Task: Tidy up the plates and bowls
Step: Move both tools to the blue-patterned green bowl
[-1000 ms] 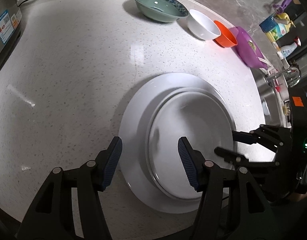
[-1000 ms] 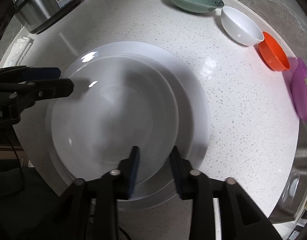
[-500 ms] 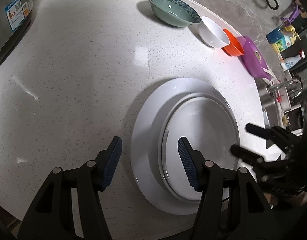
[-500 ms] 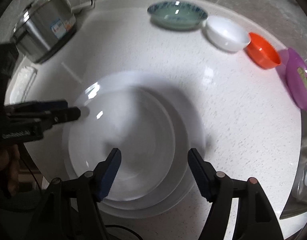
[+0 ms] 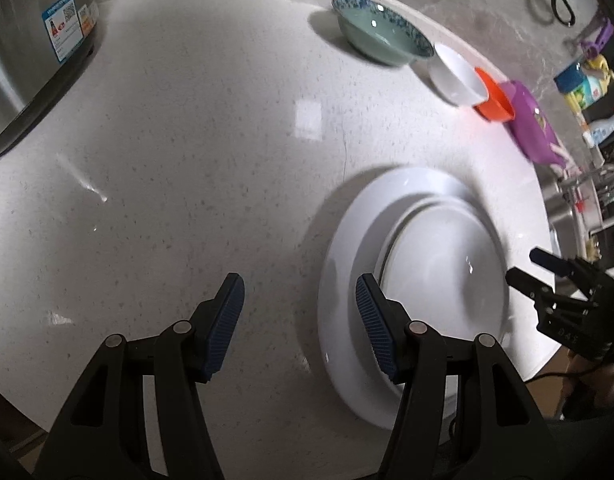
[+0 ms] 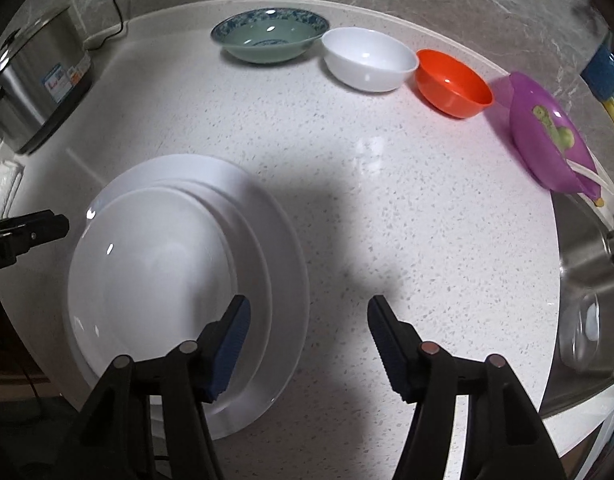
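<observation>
A stack of white plates lies on the counter: a large plate at the bottom and smaller plates on top, shifted toward its near left side. My right gripper hovers above the stack's right rim; its jaws are closing with nothing gripped between them. My left gripper is open over bare counter just left of the large plate and holds nothing. Along the back stand a green-blue bowl, a white bowl, an orange bowl and a purple dish.
A steel rice cooker with its cord stands at the back left. A steel sink borders the counter on the right, bottles behind it. The counter's front edge runs close under the plates.
My right gripper, nearly shut at the top plate's rim a second ago, has opened and drawn back to the right. My left gripper has shifted left, off the plates.
</observation>
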Demonstrator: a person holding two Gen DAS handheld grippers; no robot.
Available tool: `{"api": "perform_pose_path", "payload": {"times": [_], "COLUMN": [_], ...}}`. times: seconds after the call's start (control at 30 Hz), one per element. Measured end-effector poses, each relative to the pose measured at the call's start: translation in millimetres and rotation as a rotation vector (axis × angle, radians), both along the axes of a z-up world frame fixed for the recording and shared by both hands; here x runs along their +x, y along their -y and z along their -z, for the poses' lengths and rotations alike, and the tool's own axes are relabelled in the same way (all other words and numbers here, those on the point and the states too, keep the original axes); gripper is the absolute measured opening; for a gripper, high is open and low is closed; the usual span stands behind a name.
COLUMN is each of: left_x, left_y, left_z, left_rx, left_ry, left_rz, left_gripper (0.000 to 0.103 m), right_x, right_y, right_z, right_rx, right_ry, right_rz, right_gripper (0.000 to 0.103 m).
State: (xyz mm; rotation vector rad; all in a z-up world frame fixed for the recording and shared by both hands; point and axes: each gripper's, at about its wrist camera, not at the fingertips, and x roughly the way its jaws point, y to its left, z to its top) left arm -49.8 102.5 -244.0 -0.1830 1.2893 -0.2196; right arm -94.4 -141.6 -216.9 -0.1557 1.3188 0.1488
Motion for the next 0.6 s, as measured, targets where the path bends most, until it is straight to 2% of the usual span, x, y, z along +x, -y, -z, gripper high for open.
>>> {"api": "perform_pose_path", "payload": {"times": [0.23,0.37,0.6], "left_x": [-8,-11,-13], "left_y": [8,17,23], "left_z": [8,13,20], "left_rx": [0.046,0.065,0.096], "left_ry": [-0.017,-0.034,-0.044], "left_rz": [0.051,0.083,0.106], "left_gripper": [0.056,0.056,0.056], "right_x": [-5,-6,-8], "right_y": [-5,-8,-6], "right_z": [12,15,19], "right_rx": [-0.024,-0.031,-0.021], "right_ry": [-0.039,-0.036,-0.045], "right_rz": [-0.023,-0.045,-0.034], "right_gripper": [0.064,0.059,0.059]}}
